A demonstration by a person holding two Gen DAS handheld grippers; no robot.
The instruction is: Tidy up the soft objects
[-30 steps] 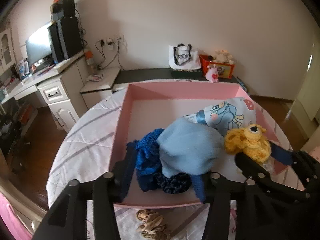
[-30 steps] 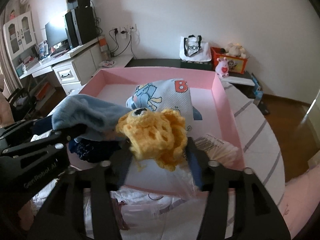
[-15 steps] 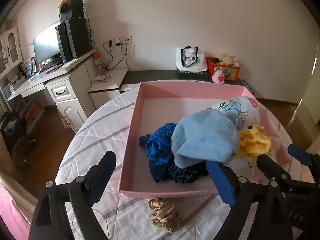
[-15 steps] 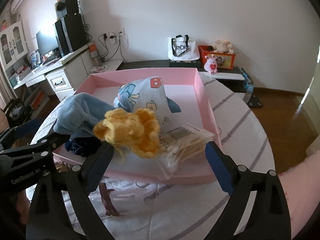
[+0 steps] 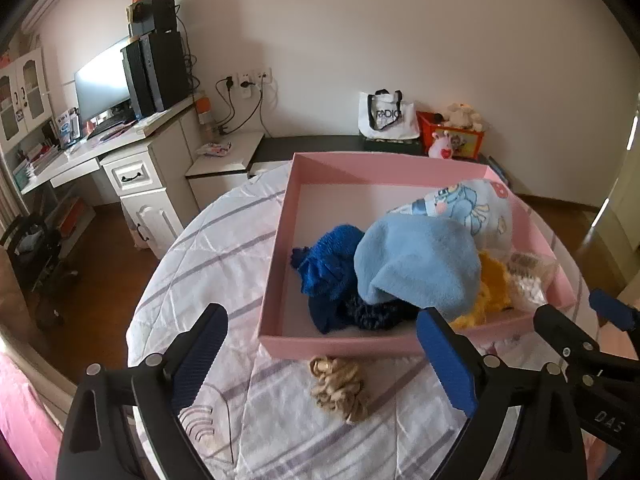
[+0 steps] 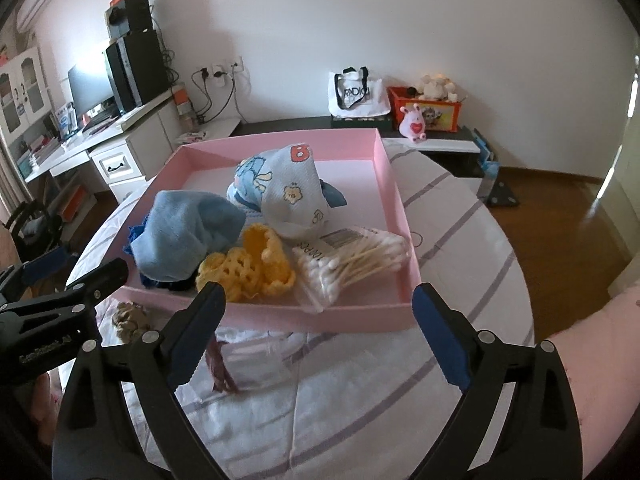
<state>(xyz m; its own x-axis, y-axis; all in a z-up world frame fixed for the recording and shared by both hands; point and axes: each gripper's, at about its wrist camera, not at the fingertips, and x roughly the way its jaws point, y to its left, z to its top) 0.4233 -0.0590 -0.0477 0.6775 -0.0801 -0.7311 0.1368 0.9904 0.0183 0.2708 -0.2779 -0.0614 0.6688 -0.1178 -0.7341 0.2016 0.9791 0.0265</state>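
Left wrist view: both tools wide open, empty; beige scrunchie (image 5: 339, 387) before pink tray (image 5: 276, 276).

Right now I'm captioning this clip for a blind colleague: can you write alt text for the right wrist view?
A shallow pink tray on a quilted round table holds a light blue hat, a cartoon-print cloth, a yellow crochet piece and a bag of cotton swabs. The right gripper hangs open and empty at the tray's near edge.
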